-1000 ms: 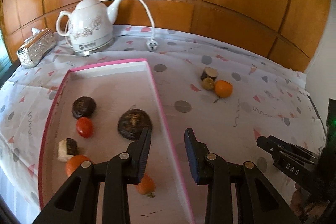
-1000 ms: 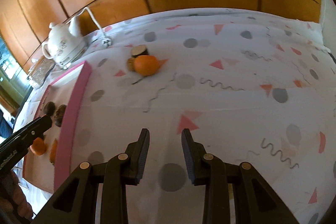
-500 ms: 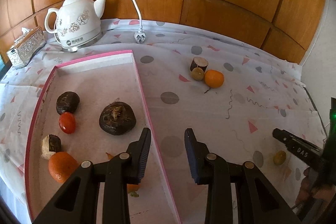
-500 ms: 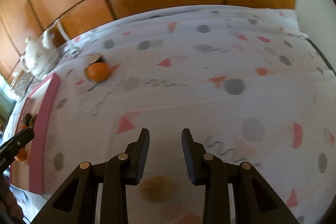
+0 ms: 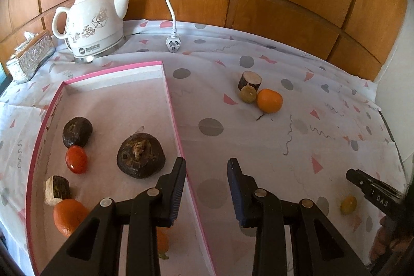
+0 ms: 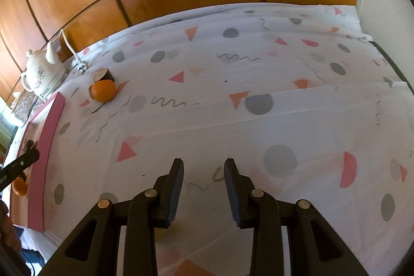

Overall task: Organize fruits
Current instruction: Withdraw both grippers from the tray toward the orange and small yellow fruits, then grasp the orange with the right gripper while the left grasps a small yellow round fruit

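Note:
A pink-rimmed white tray (image 5: 169, 105) holds two dark brown fruits (image 5: 140, 157), a red tomato (image 5: 76, 159), a cut piece (image 5: 56, 189) and two oranges (image 5: 68, 216). On the cloth lie an orange (image 5: 270, 100), a small greenish fruit (image 5: 248, 94), a cut stub (image 5: 250, 79) and a small yellow fruit (image 5: 348, 204). My left gripper (image 5: 206, 167) is open and empty over the tray's right rim. My right gripper (image 6: 204, 167) is open and empty over the cloth; its tip (image 5: 362, 181) shows beside the yellow fruit, which is mostly hidden under the right gripper (image 6: 161, 232).
A white kettle (image 5: 93, 22) with its cord and plug (image 5: 172, 44) stands at the back left beside a silver tissue box (image 5: 31, 57). Wooden panels back the table. The table's right edge (image 5: 393, 136) runs near a white wall.
The left gripper has drawn back and up, so more of the tray and cloth shows. The right gripper has swung right and down over the yellow fruit, which has slipped beneath its fingers.

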Demonstrator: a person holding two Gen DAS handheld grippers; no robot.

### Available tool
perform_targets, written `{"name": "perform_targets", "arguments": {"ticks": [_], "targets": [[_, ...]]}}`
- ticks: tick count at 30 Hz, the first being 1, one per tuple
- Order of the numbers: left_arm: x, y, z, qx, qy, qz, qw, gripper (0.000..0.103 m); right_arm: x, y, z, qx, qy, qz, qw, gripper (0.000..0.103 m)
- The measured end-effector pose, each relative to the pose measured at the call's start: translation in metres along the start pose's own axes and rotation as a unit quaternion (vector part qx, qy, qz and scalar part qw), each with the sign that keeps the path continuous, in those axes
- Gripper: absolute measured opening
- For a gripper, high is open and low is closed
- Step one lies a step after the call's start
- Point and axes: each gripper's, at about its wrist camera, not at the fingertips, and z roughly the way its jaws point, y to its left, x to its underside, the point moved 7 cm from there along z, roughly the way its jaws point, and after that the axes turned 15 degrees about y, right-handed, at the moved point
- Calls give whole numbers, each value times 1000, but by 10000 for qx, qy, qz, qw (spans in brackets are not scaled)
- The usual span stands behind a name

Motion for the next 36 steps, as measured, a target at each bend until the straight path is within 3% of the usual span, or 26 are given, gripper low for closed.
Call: {"name": "perform_targets", "arguments": {"ticks": [15, 20, 26, 27, 28, 36], "targets": [[-8, 2, 1, 99, -39, 7, 9999, 34, -50, 89, 22, -480, -16, -1094, 9928, 40], [-9, 2, 1, 164, -59, 28, 9998, 34, -75, 125, 35, -583, -92, -1213, 9909, 54], [-12, 3, -1, 256, -88, 13, 9996, 34, -94, 156, 58, -319, -67, -1372, 9900, 54], [-13, 3, -2, 287, -87, 1, 9996, 34, -95, 158, 60, -296, -53, -1392, 9898, 50], [-14, 5, -3, 347, -91, -33, 9994, 35, -96, 160, 64, -283, -17, -1412, 9896, 39], [-28, 38, -18, 352, -286, -482, 9978, 38, -88, 120, 53, -383, -7, -1066, 9936, 35]]}}
